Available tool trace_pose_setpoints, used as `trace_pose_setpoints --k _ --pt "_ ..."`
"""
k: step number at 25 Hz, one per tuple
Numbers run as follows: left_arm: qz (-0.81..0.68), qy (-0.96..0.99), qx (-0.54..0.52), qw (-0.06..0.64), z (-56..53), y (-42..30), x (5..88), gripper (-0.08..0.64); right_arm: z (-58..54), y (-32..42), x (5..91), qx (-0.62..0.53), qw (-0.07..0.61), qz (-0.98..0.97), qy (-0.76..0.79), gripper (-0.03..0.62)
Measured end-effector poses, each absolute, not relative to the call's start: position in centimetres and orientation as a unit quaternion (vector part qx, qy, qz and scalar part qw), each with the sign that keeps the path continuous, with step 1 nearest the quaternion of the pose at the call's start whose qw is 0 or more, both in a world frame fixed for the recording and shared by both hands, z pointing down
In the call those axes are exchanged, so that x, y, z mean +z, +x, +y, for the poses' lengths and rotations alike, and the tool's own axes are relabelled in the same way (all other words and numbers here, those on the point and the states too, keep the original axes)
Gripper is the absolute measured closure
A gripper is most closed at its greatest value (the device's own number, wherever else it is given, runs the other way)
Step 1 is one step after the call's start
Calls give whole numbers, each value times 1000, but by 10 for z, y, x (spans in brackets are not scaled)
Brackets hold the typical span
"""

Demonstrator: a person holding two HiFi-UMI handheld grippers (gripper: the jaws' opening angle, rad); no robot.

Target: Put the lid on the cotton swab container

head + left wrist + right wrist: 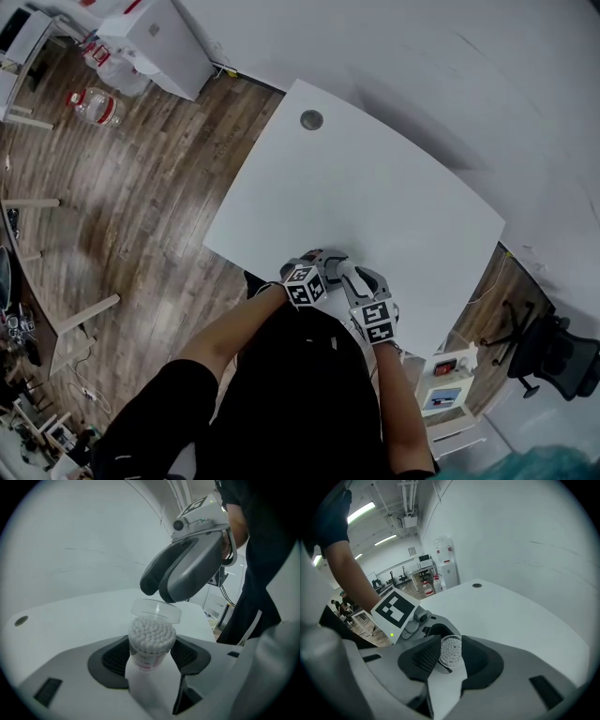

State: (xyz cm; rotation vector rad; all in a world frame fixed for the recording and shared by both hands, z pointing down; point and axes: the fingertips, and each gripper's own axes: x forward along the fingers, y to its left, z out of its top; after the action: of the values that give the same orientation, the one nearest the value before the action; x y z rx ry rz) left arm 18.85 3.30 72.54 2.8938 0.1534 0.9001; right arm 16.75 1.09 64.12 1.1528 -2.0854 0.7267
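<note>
**Surface** (394, 187). White, with a round cable hole (311, 119) near its far edge. Both tools work just over its near edge, close in front of the person.

**Left tool** (151, 658). Closed on the cotton swab container, with one dark ribbed pad against each side of its body. It holds the container clear of the surface, mouth uppermost and leaning slightly toward this tool's camera.

**Right tool** (158, 591). Comes down on the container from above, its two rounded tips just over the lid's far rim. In the right gripper view its jaws stand apart on either side of the container's mouth. No pad can be seen pressing, so it is taken to be holding nothing.

**Cotton swab container** (149, 660). Small clear tub with a label low on its wall, packed with cotton swabs (152, 634) whose white heads fill the mouth. It is in the left tool's grip.

**Lid** (157, 611). Shallow clear cap resting on top of the container. It looks perched rather than seated: its rim rides high and toward the far side, and the swab heads show plainly below it.

**Step in hand (judged).** The lid is placed on the mouth and the right tool's hold on it is let go. The closing press is not yet done.

**Next move (judged).**
- Lid: needs squaring over the mouth.
- Right tool: a straight downward push, with the tips or closed jaws set flat on the cap's top.
- Left tool: keeps its clamp firm so the tub does not tip or slide under the load.
</note>
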Motion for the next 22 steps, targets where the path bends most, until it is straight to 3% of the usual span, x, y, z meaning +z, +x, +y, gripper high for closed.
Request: trace_pose_setpoints --k 3,10,22 --pt "52 953 295 54 33 189 725 285 13 166 643 276 329 -797 425 443" --pt "53 953 291 57 33 188 725 285 14 165 653 275 356 -796 403 345" --pt "52 954 290 60 34 191 725 285 14 160 659 298 347 -797 394 344"
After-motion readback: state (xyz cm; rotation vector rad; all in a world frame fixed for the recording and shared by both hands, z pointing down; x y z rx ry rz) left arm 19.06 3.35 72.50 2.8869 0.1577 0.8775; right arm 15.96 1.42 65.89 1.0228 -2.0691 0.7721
